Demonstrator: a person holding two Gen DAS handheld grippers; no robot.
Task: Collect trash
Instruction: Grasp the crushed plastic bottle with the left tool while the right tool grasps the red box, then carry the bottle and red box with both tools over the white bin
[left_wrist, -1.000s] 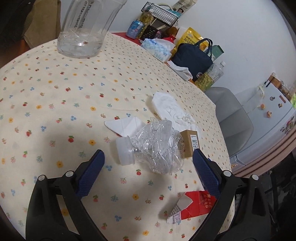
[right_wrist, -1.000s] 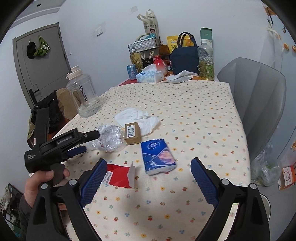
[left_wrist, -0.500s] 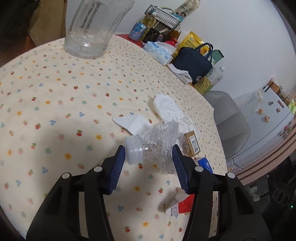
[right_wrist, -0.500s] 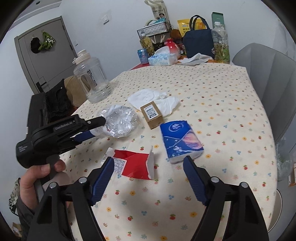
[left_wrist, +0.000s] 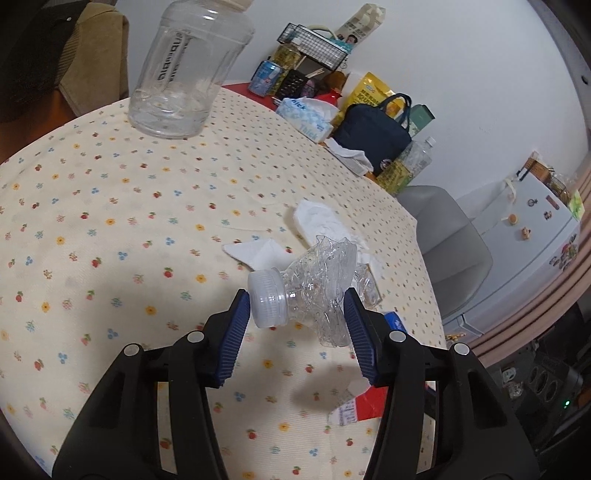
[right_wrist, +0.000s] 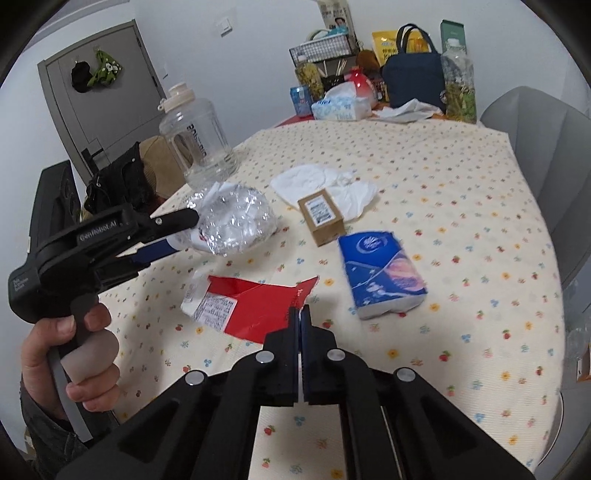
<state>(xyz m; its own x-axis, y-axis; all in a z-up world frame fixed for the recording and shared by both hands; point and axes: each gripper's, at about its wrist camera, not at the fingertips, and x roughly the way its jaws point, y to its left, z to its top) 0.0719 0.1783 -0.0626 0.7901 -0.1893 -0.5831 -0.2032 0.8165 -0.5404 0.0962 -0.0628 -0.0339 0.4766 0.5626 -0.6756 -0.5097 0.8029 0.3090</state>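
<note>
Left gripper (left_wrist: 295, 314) clamped on crushed clear plastic bottle (left_wrist: 321, 284), blue pads pressing cap end and crumpled body; bottle lifted off the flowered tablecloth (left_wrist: 110, 229), shadow below it. White cap (left_wrist: 266, 298) pointing left in the left wrist view.

Right gripper (right_wrist: 300, 317) pinched tight on the near corner of torn red carton (right_wrist: 255, 306), pads together with the red edge between them; carton mostly flat on the cloth, printed white flap at its left end.

Just beyond the carton: blue tissue pack (right_wrist: 382, 273) lying flat, small brown cardboard box (right_wrist: 322, 216) beside it, crumpled white tissues (right_wrist: 325, 182) behind the box.

Farther off: large clear water jug (right_wrist: 197, 138) near the left table edge. Far end crowded with navy lunch bag (right_wrist: 413, 83), tissue box (right_wrist: 338, 107), wire basket (right_wrist: 321, 48). Grey chair (right_wrist: 543, 147) at right.
</note>
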